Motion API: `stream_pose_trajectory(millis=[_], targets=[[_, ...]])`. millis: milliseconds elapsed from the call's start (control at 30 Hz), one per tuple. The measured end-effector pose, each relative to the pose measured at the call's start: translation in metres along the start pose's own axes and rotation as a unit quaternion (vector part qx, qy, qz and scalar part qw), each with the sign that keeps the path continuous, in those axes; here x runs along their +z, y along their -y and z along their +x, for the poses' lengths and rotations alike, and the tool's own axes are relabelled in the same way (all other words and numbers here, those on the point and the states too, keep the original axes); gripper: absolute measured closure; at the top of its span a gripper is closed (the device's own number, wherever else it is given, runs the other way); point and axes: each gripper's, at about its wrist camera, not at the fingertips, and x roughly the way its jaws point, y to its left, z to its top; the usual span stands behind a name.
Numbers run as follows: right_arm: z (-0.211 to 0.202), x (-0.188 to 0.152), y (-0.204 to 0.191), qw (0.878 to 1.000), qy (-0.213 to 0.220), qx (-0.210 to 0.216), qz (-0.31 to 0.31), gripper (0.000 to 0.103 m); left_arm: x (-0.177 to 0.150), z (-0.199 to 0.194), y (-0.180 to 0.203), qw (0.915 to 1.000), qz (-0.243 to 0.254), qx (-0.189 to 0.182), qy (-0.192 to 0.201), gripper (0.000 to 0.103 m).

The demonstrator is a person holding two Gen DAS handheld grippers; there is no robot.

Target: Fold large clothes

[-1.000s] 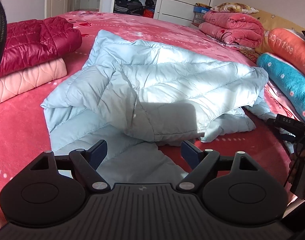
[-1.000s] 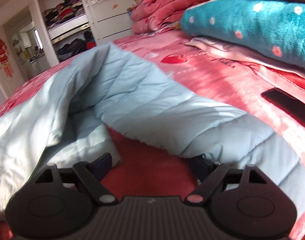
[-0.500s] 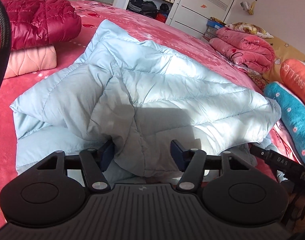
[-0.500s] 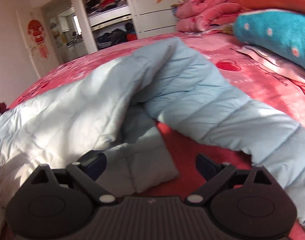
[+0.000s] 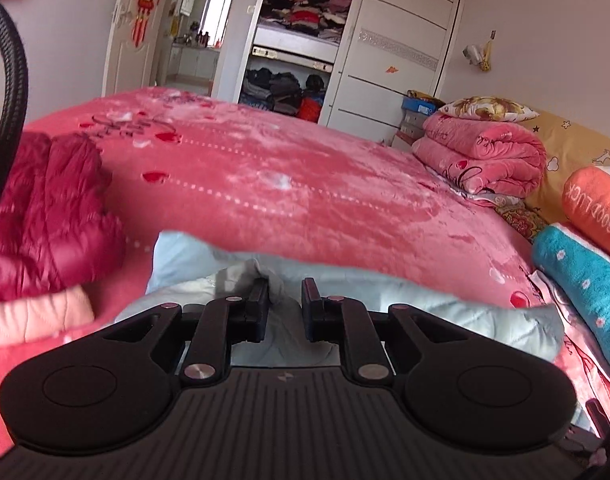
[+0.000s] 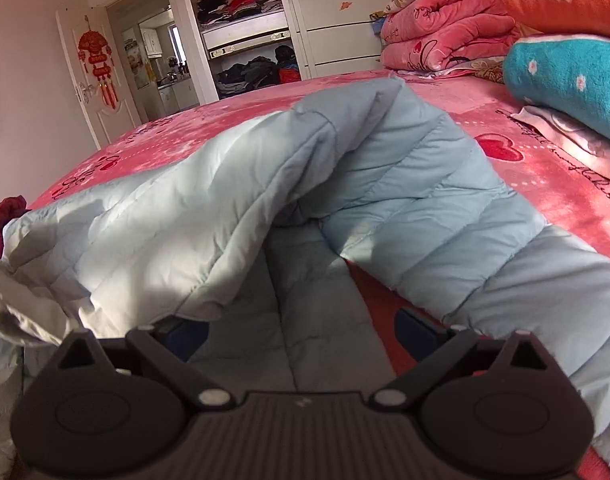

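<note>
The light blue puffer jacket [image 6: 345,184] sprawls across my red bedspread [image 5: 305,184]. My left gripper [image 5: 285,308] is closing, a bunched fold pinched between its fingers. My right gripper [image 6: 301,328] is opening, fabric lying loose between and draped over both spread fingertips.

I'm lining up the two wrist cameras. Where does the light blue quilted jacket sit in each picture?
Left wrist view: the light blue quilted jacket lies low in the middle, just past the left gripper, a fold between its closing jaws.
Right wrist view: it fills the middle and lower frame, draped past the open right gripper.
Shared landmark: the rolled pink blanket by the wardrobe.
</note>
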Motion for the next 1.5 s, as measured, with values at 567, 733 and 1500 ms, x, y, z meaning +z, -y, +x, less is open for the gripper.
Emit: stream_pose_trajectory(millis=[567, 733, 1500], targets=[[0.025, 0.005, 0.002, 1.000, -0.012, 0.009, 0.021, 0.004, 0.075, 0.089, 0.053, 0.9926, 0.102, 0.011, 0.064, 0.086], [0.027, 0.008, -0.001, 0.999, -0.005, 0.036, 0.025, 0.004, 0.032, 0.053, 0.033, 0.9943, 0.104, 0.011, 0.024, 0.079], [0.025, 0.013, -0.001, 0.998, -0.007, 0.055, 0.027, 0.003, -0.098, -0.002, -0.036, 0.9837, -0.143, 0.021, -0.108, 0.041]])
